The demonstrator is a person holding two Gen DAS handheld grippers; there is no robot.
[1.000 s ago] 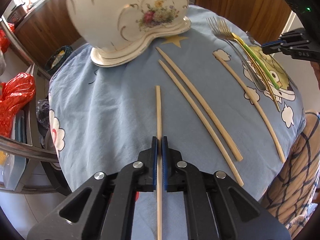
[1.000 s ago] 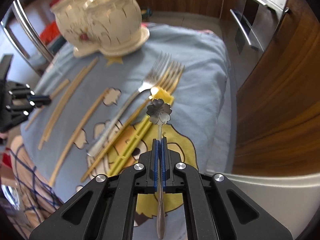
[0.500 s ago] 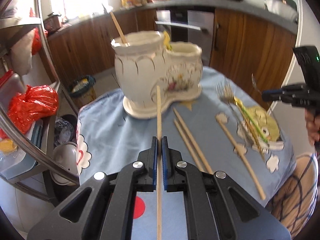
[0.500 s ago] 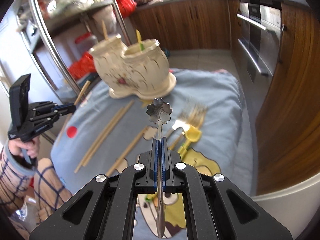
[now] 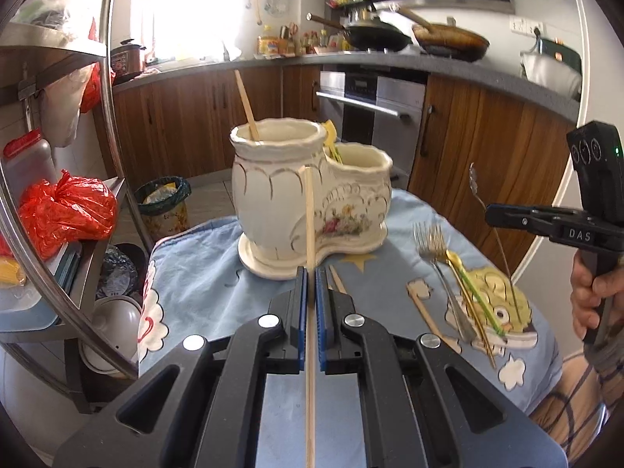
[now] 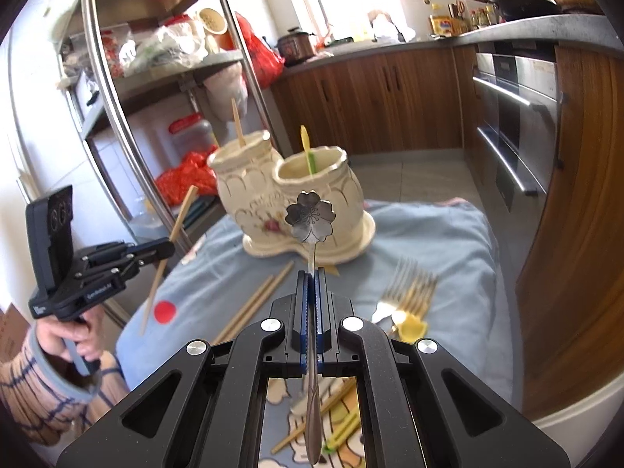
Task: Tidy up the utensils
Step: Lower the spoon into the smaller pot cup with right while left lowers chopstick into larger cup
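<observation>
Left wrist view: left gripper (image 5: 311,273) clamped on chopstick (image 5: 309,218), held above table's near edge, tip before ceramic holder (image 5: 308,195) at far edge; forks (image 5: 433,240) on cloth (image 5: 202,284), right side

Right wrist view: right gripper (image 6: 312,277) clamped on flower spoon (image 6: 311,218), raised before holder's right compartment
</observation>
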